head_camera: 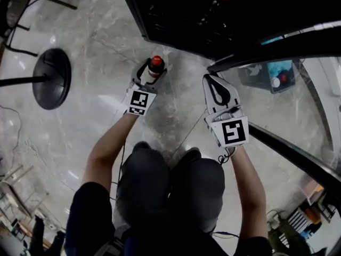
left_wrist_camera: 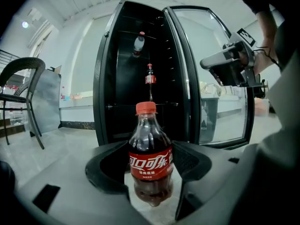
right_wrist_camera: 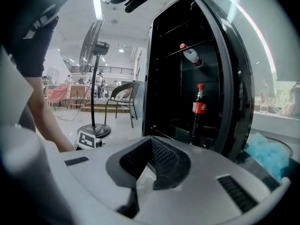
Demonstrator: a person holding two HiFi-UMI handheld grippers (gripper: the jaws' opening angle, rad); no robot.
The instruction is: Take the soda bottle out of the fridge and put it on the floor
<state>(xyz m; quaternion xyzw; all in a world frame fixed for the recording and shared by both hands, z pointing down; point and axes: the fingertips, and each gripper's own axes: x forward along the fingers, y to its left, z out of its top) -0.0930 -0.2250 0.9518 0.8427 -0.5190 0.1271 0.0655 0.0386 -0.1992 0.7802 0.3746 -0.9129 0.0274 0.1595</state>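
Observation:
A small cola bottle with a red cap and red label stands upright between the jaws of my left gripper, which is shut on its body. In the head view the bottle and left gripper are low over the marble floor, just in front of the open black fridge. I cannot tell whether the bottle's base touches the floor. My right gripper hovers to the right, near the door's edge. It is shut and holds nothing.
Inside the fridge are an upright cola bottle and another bottle lying on a higher shelf. The glass door stands open at the right. A fan's round base is at the left. A chair stands further left.

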